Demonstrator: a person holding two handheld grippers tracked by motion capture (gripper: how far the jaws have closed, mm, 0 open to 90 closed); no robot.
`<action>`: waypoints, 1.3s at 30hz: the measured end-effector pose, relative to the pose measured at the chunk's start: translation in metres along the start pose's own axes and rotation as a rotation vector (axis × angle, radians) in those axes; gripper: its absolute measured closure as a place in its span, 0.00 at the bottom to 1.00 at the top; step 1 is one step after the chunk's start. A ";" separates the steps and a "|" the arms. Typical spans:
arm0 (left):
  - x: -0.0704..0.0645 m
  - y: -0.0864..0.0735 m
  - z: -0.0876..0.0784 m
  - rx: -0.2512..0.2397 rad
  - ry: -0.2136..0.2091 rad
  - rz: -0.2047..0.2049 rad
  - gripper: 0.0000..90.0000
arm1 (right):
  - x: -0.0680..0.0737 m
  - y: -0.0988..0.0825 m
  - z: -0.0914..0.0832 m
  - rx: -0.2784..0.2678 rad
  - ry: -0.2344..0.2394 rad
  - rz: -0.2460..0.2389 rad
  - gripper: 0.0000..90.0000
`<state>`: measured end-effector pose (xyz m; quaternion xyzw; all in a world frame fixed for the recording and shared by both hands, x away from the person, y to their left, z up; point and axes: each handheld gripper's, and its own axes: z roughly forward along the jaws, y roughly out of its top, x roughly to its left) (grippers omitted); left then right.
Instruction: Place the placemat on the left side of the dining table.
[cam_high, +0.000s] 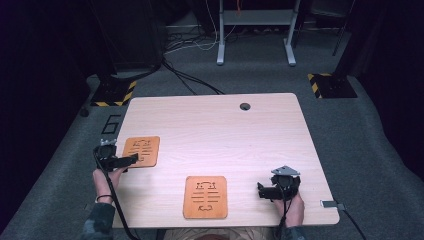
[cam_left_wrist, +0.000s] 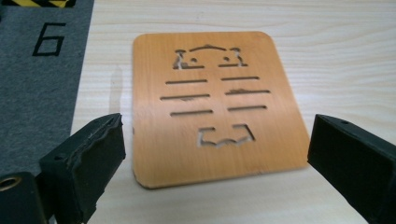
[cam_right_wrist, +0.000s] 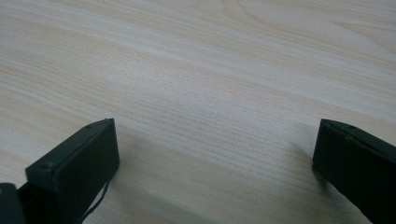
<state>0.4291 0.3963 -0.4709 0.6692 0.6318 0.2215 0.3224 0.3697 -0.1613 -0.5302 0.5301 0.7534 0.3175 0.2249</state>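
The left claw (cam_high: 131, 159) is standing wide open, and its 2 black, blocky jaws are holding nothing. No earlier moment is told here, only the gap. Just in front of this claw, a thin wooden coaster (cam_left_wrist: 212, 105) is lying flat on the counter (cam_high: 240, 135). It is an orange-brown square with rounded corners and a smooth, slightly shiny face. Narrow slots and small shaped openings are cut through it. In the left claw view, the near edge of the coaster is lying between the 2 jaws, but the rubbery pads are not touching it.

The right claw (cam_high: 261, 191) is also resting open and empty over bare pale wood grain. A second, same-looking coaster (cam_high: 205, 196) is lying beside it, well apart from the first.
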 end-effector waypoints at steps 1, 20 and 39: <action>-0.002 -0.003 -0.004 -0.012 0.001 0.004 0.04 | 0.000 0.000 0.000 0.000 0.000 0.000 0.00; -0.016 -0.079 -0.033 -0.037 0.026 0.056 0.02 | 0.000 0.000 0.000 0.000 0.002 0.001 0.00; -0.012 -0.109 -0.021 -0.005 0.055 0.092 0.00 | 0.000 0.000 0.000 0.000 0.001 0.001 0.00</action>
